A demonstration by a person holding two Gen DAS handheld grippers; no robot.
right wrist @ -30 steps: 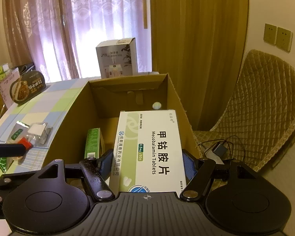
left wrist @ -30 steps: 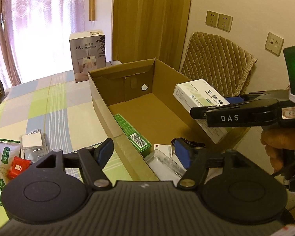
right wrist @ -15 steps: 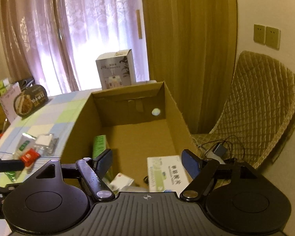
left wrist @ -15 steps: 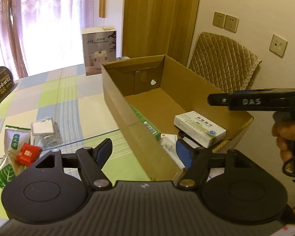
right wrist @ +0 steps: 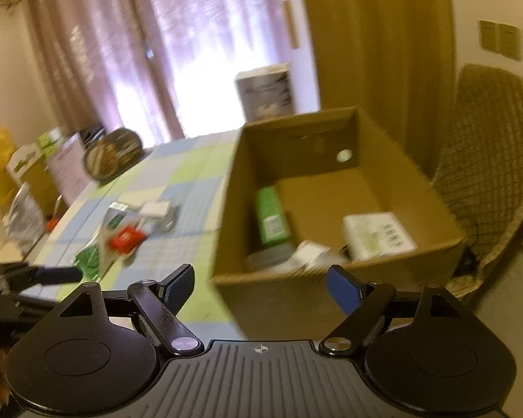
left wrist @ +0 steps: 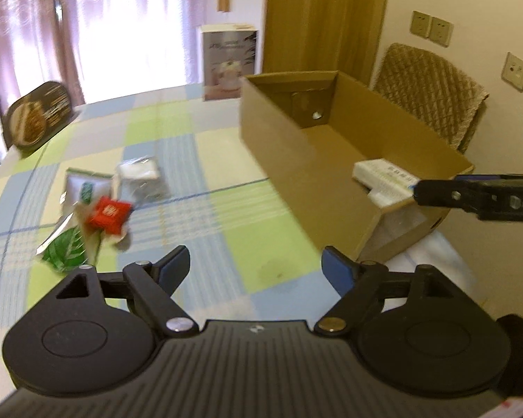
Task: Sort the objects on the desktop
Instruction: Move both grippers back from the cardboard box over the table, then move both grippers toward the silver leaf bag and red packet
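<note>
Tongs L (left wrist: pixel 255 265) & R (right wrist: pixel 260 285) both spread, empty; box (right wrist: pixel 394 188) contents blurred.

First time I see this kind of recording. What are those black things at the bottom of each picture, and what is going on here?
A person holds hand tongs in each hand; a camera on each looks along its fingers. The left tongs and right tongs are both open and hold nothing. On the checked table lie a red packet and other small packets. The cardboard box already holds a white medicine box and a green box.
</note>
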